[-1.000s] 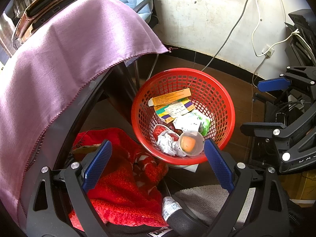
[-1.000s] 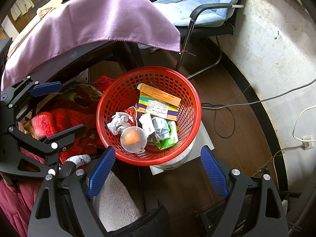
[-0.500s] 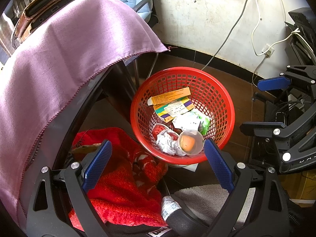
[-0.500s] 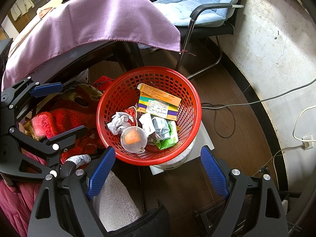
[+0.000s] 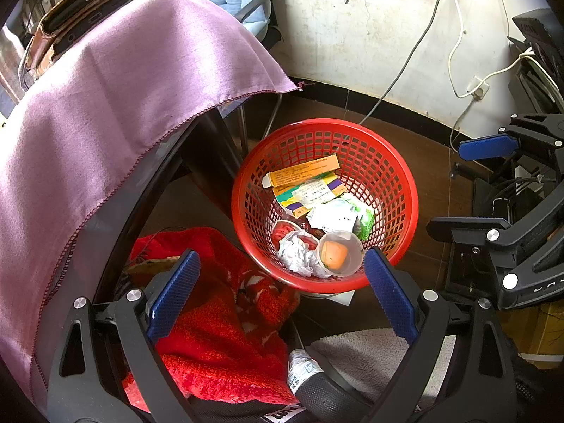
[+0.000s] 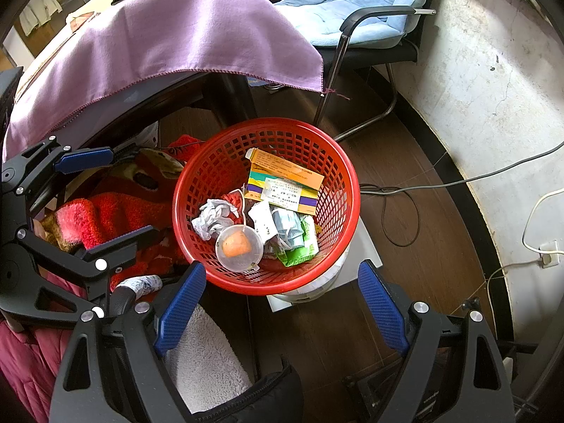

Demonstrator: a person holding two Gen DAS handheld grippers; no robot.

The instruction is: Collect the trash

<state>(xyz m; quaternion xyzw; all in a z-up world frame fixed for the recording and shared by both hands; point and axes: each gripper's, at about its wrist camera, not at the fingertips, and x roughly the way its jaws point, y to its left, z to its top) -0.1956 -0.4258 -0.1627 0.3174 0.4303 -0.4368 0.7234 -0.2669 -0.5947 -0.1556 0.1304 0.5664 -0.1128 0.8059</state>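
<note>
A red mesh basket (image 5: 394, 162) (image 6: 338, 162) stands on the brown floor below both grippers. Inside lie an orange-and-yellow carton (image 5: 303, 172) (image 6: 285, 176), crumpled white paper (image 5: 298, 255) (image 6: 211, 216), a clear plastic cup with an orange piece in it (image 5: 338, 252) (image 6: 239, 246) and green and white wrappers (image 6: 299, 243). My left gripper (image 5: 282, 282) hangs open above the basket's near rim, with nothing between its blue pads. My right gripper (image 6: 282, 292) is open too and holds nothing. Each gripper shows at the edge of the other's view.
A table under a purple cloth (image 5: 116, 105) (image 6: 183, 35) overhangs at the left. Red plush fabric (image 5: 218, 324) and a grey towel (image 6: 204, 363) lie close below. A chair with a blue cushion (image 6: 356, 10) stands behind. Cables (image 6: 458, 183) run along the white wall.
</note>
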